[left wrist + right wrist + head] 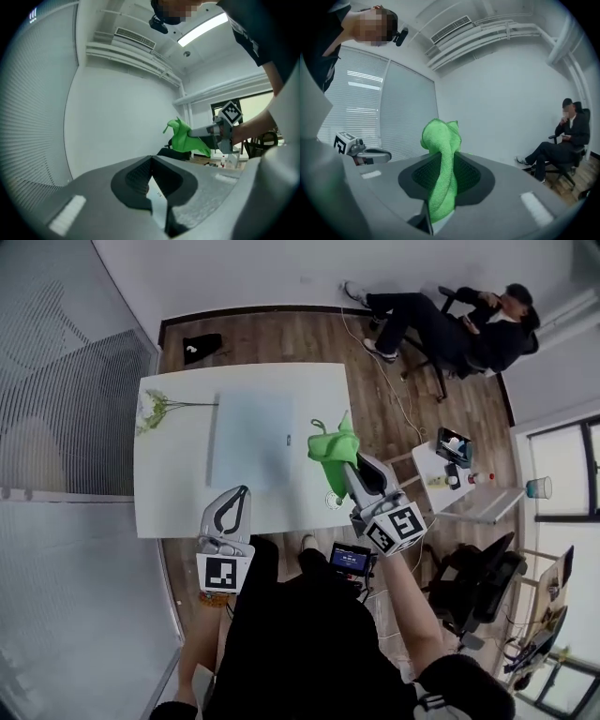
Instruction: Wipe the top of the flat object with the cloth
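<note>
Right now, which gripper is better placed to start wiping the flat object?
The right gripper: its jaws clamp the green cloth beside the flat object. The left gripper is shut and empty.

flat object [251,439] top: bare | left: flower sprig [152,412] just beside | right: cloth [336,448] near its edge | table [178,498] near strip: open

Cloth [335,448] btm out of sight w/in right gripper [354,468]; tiny mark [289,439] on flat object [251,442] illegible.
</note>
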{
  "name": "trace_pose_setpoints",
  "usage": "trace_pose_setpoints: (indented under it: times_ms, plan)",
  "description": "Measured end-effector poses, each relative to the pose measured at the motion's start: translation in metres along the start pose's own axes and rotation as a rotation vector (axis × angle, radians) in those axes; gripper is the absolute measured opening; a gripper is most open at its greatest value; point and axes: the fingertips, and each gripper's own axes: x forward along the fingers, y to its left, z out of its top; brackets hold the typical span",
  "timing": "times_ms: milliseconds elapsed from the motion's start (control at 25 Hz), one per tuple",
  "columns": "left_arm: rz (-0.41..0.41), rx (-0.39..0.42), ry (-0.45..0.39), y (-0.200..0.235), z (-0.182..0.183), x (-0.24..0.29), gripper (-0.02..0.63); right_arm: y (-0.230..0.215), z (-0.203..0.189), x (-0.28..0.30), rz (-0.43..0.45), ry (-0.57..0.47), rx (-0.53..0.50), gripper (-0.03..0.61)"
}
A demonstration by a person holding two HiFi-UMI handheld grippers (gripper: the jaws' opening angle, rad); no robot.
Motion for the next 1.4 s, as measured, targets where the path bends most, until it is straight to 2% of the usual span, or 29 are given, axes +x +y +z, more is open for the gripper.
trace_pose_setpoints:
  times_ms: [200,400,560,720,840,960,1120,1400]
  plan:
    - [-0.084,0.006,0.137,0.047,-0.058,0.003,0.027,-0.020,-0.017,0.046,-0.072,0.072,0.048,0.100]
    - [-0.128,0.016,0.289,0.071,-0.128,0.010,0.050,-0.048,-0.048,0.088,-0.073,0.164,0.049,0.100]
    - [-0.110,-0.017,0.424,0.086,-0.189,0.017,0.090,-0.080,-0.074,0.134,-0.052,0.228,0.050,0.101]
    - [-0.083,-0.078,0.542,0.097,-0.231,0.018,0.110,-0.105,-0.100,0.181,-0.003,0.315,0.048,0.101]
    - [-0.082,-0.136,0.608,0.100,-0.253,0.021,0.122,-0.120,-0.124,0.212,0.032,0.388,0.067,0.103]
    - [-0.081,-0.161,0.664,0.096,-0.269,0.027,0.141,-0.132,-0.148,0.234,0.060,0.457,0.107,0.104]
    - [-0.077,-0.146,0.722,0.094,-0.287,0.031,0.154,-0.144,-0.179,0.262,0.066,0.534,0.097,0.104]
    - [-0.118,-0.092,0.784,0.085,-0.310,0.036,0.167,-0.146,-0.219,0.280,0.095,0.654,0.087,0.106]
